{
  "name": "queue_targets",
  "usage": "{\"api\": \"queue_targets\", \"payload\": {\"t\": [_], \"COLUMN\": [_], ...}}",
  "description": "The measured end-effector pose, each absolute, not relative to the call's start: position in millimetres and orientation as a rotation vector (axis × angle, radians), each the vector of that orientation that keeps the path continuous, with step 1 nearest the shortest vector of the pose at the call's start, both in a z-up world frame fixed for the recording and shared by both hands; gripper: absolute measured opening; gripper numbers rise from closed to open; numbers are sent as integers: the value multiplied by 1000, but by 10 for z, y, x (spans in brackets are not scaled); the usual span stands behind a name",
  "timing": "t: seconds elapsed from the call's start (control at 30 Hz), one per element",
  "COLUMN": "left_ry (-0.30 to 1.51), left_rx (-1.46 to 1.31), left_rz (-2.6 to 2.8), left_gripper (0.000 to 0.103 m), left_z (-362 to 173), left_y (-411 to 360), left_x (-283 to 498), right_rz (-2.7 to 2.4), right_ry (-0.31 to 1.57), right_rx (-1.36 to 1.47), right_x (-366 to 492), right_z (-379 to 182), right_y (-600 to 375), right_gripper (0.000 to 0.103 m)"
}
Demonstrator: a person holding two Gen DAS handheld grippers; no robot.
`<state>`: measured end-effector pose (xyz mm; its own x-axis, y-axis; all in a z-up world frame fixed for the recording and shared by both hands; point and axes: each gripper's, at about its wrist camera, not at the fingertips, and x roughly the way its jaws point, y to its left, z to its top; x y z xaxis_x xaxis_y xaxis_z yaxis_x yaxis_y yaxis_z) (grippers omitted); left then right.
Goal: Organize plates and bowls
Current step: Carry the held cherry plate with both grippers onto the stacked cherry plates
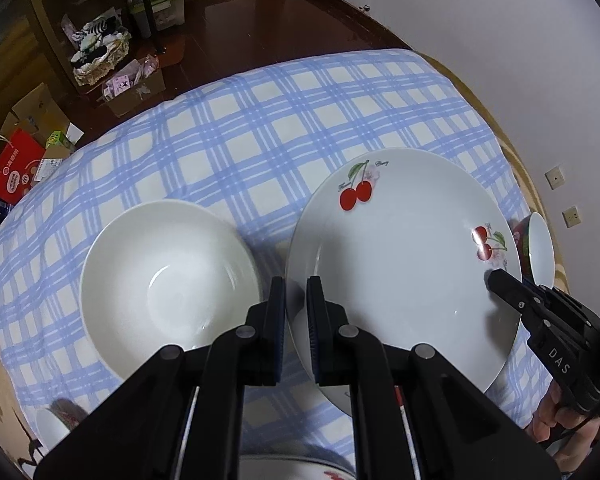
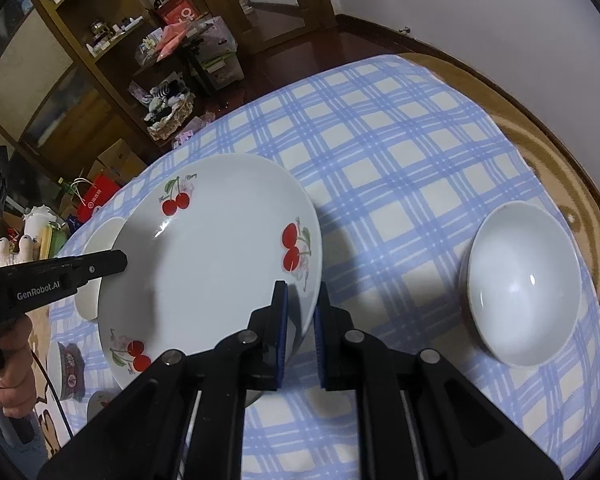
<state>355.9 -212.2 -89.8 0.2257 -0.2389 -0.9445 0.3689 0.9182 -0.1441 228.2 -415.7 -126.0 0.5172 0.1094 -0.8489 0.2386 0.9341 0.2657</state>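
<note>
Both tools (image 1: 296, 292) (image 2: 302, 300) clamping opposite rims, cherry plate (image 1: 404, 264) between them

Dim indoor light from overhead leaves small glints on the cherry plate (image 1: 404, 264) and white bowl (image 1: 168, 280). Soft shadows fall on the checked cloth (image 1: 260, 128). Fisheye edges bend and darken.

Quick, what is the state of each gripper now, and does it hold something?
Left gripper: closed on the left rim of the cherry plate.
Right gripper: closed on the right rim of the same plate.
</note>
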Motion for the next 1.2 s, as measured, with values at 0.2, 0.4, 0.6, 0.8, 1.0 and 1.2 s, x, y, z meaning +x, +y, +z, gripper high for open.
{"api": "queue_targets", "payload": {"t": [0.2, 0.4, 0.6, 0.8, 1.0, 1.2], "left_ry": [1268, 1256, 1246, 1234, 1233, 1215], "left_rx": [102, 104, 92, 82, 59, 54], "left_rz": [-415, -395, -374, -349, -323, -304], "left_gripper": [10, 10, 10, 10, 10, 10], "left_z": [-800, -713, -655, -610, -555, -479], "left_y": [-1969, -1810, -1622, -1452, -1253, -1062], "left_x": [3404, 3242, 3048, 2858, 2690, 2481], "right_rz": [-58, -33, -14, 7, 33, 61], "right_ry": [1020, 1020, 1017, 1017, 1016, 1015], "right_rx": [350, 340, 320, 307, 302, 293], "right_x": [2181, 2078, 1968, 1868, 1764, 1625], "right_z": [-1136, -1073, -1017, -969, -927, -883], "right_y": [-4037, -3899, -3735, -3583, -3425, -3244], "right_gripper": [13, 13, 13, 13, 13, 13]}}
